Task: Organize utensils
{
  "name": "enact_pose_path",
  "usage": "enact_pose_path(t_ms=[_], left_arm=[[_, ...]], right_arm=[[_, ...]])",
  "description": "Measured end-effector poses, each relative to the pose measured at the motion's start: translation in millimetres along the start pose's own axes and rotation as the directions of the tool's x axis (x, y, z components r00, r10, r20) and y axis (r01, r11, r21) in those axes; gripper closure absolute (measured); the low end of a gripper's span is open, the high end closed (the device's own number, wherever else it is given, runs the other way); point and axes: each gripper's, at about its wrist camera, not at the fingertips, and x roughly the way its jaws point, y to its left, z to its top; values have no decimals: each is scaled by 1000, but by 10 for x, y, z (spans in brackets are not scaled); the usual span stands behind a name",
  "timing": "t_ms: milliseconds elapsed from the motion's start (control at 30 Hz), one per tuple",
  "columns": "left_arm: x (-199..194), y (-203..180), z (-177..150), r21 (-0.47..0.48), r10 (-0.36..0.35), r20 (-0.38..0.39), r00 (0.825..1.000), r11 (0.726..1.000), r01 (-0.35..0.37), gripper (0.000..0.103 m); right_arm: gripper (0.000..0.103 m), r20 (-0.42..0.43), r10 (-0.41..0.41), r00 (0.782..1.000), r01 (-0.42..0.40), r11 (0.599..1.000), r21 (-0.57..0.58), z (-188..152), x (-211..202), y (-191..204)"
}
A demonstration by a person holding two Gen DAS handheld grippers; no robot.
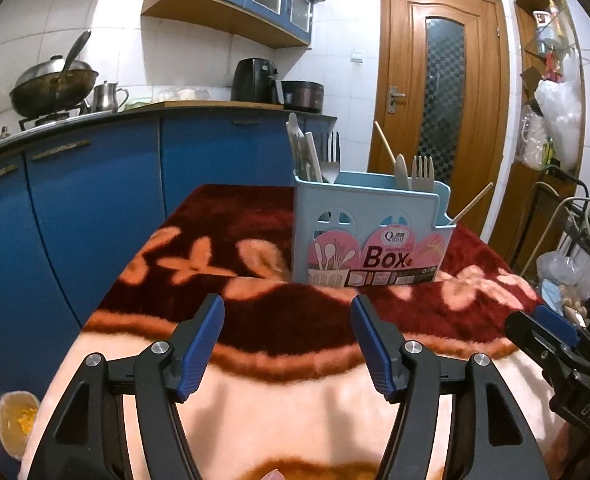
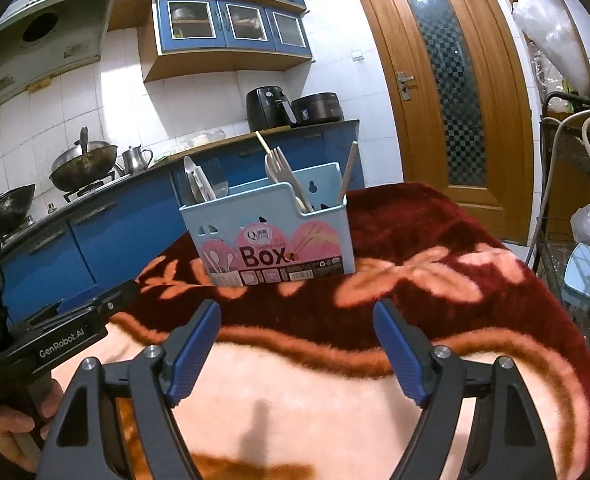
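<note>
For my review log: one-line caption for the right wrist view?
Right gripper, jaws open, faces blue utensil box on floral blanket.

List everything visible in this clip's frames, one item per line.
utensil box: 1, light blue with pink label, on the blanket
metal fork: 1, silver, box's left compartment
pale fork: 1, beige, box's right part
chopsticks: 2, wooden, leaning in the box's right part
blanket: 1, dark red and peach, covering the table
wok: 1, dark, on the stove
air fryer: 1, black, on the counter
door: 1, brown wood, behind
left gripper: jaws open, empty
right gripper: jaws open, empty
</note>
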Motion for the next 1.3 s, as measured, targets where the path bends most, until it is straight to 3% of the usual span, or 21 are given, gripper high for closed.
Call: enact_pose_path(t_ms=[1300], left_arm=[[29, -35, -36, 1, 24, -15, 1000, 1000, -24, 36]], right_arm=[[22, -15, 0, 1000, 0, 1000, 6, -29, 34, -1]])
